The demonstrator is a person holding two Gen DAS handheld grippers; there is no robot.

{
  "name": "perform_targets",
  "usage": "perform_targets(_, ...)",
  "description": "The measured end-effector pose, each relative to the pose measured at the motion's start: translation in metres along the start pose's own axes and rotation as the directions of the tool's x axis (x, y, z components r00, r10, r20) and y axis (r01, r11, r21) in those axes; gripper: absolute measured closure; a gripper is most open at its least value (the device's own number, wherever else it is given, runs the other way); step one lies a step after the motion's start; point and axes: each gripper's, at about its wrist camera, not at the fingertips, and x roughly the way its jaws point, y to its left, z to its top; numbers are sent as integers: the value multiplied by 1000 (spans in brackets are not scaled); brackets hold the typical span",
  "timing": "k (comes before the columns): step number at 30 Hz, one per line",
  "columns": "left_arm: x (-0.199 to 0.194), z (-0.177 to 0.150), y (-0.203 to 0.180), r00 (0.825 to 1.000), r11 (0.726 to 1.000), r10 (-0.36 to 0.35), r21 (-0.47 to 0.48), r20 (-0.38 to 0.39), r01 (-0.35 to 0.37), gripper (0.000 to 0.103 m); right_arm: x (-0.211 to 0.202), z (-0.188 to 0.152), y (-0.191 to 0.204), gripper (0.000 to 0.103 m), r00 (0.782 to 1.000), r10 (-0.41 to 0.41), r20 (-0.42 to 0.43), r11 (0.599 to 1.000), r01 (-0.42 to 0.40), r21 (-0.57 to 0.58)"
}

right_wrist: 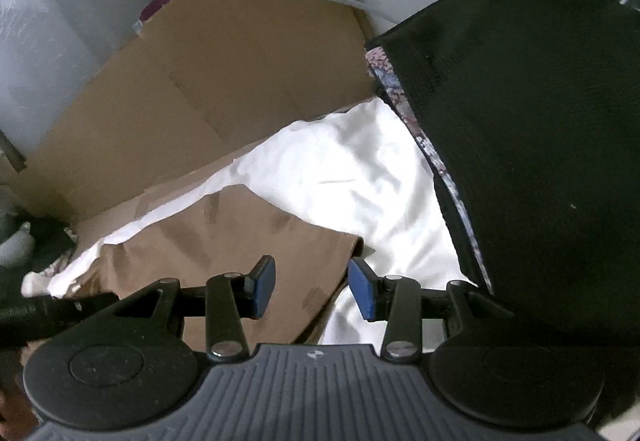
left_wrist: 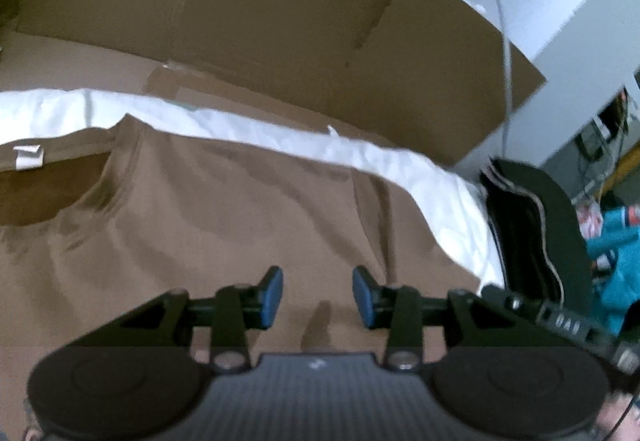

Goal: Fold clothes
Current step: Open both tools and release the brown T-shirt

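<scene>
Left gripper (left_wrist: 317, 297): blue pads held apart, nothing clamped; soft brown shirt (left_wrist: 224, 225) spread beneath and ahead. Right gripper (right_wrist: 311, 289): jaws parted, empty; shirt's hem corner below, rumpled white sheet (right_wrist: 360, 177) beyond.

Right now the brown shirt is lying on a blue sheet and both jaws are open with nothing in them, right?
Not quite: the sheet under the brown shirt is white, not blue, as the left wrist view shows. Both jaws are open with nothing in them.
</scene>
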Motion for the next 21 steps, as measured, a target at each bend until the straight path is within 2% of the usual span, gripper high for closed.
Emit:
perform_targets(7, 19, 11, 5, 1000, 998, -13, -54, 7, 13, 68, 14, 2, -3, 57, 999, -36, 13, 999, 36, 7)
perform_targets(14, 33, 14, -2, 1000, 999, -16, -46, 8, 17, 69, 31, 1, -7, 57, 996, -94, -8, 995, 95, 42)
perform_targets(18, 37, 16, -6, 1000, 999, -23, -35, 8, 24, 69, 37, 2, -10, 57, 995, -97, -3, 993, 97, 71)
perform_targets(20, 39, 15, -7, 1000, 999, -25, -33, 3, 25, 69, 38, 3, -10, 66, 997, -79, -10, 994, 79, 73)
perform_targets(21, 40, 15, -7, 1000, 999, -25, -31, 1, 25, 69, 39, 4, -9, 79, 997, -73, -15, 995, 74, 67)
